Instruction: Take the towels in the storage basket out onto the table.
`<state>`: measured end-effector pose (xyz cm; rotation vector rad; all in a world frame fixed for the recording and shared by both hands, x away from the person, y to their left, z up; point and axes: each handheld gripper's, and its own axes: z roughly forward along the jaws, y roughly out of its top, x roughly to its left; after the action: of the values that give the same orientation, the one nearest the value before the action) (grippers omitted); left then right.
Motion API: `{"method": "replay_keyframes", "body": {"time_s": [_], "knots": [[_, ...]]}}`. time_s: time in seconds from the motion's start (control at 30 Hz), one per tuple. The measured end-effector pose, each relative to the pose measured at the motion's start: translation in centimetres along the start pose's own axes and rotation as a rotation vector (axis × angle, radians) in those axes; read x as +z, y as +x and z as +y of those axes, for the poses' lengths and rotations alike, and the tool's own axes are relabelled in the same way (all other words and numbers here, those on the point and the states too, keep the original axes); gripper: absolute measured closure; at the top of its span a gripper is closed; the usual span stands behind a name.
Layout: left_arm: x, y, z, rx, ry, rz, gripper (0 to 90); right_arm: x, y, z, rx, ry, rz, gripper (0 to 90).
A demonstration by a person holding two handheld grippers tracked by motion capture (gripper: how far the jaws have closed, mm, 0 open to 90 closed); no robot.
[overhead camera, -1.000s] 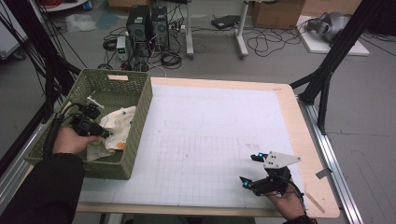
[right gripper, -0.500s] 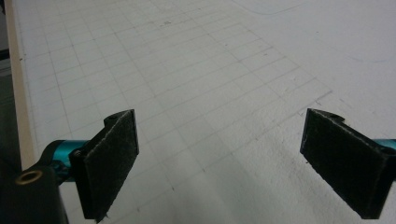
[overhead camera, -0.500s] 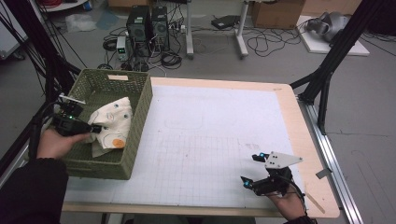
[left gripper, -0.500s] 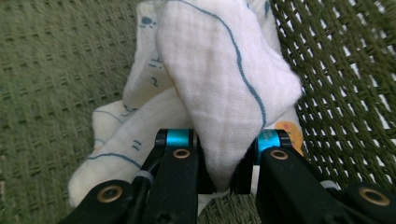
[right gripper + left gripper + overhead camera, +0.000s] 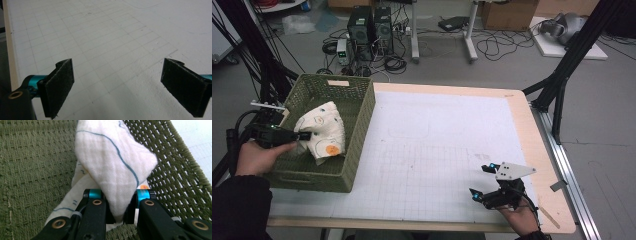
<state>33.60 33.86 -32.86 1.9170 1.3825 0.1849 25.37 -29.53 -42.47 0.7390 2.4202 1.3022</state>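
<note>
A cream cloth [image 5: 323,131] with blue lines and an orange spot hangs inside the green woven basket [image 5: 357,150] at the table's left. My left gripper [image 5: 304,135] is shut on a fold of that cloth [image 5: 112,167], holding it up near the basket's left wall; the two pads pinch the fabric between them. My right gripper [image 5: 480,182] rests low over the white gridded mat [image 5: 432,150] near the front right corner. Its jaws stand wide apart with nothing between the pads [image 5: 60,85].
The wooden table edge [image 5: 532,150] runs along the right side, with a metal rail [image 5: 569,175] beyond it. Black tripod legs [image 5: 562,85] stand at the far right. Computer boxes and cables [image 5: 372,30] lie on the floor behind the table.
My left gripper has drawn left and upward, lifting the cloth out of a heap so that it hangs in the basket. The right gripper has stayed where it was.
</note>
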Motion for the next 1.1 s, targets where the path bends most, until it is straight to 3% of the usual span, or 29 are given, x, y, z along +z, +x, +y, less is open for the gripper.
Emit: {"method": "replay_keyframes", "body": {"time_s": [0.47,0.63,0.87,0.97,1.03,1.1], "knots": [[-1.4,0.1,0.4,-0.041,-0.085,-0.095,84.0,-0.1,-0.1,0.0,0.004,-0.006,0.001,10.5],[-1.8,0.3,0.4,-0.049,-0.092,-0.1,84.3,-0.1,-0.1,0.0,0.004,-0.007,0.001,10.6],[-3.1,0.3,1.0,-0.066,-0.163,-0.15,84.3,-0.1,-0.1,0.0,0.003,-0.011,-0.002,10.5],[-3.8,0.2,1.5,-0.089,-0.2,-0.2,84.7,0.0,-0.1,0.0,0.008,-0.01,0.001,10.5],[-3.9,0.1,1.6,-0.09,-0.208,-0.212,84.7,0.0,-0.1,0.0,0.006,-0.009,0.002,10.6],[-4.4,0.1,1.8,-0.106,-0.252,-0.257,84.7,0.0,-0.1,0.1,0.008,-0.009,0.001,10.6]]}}
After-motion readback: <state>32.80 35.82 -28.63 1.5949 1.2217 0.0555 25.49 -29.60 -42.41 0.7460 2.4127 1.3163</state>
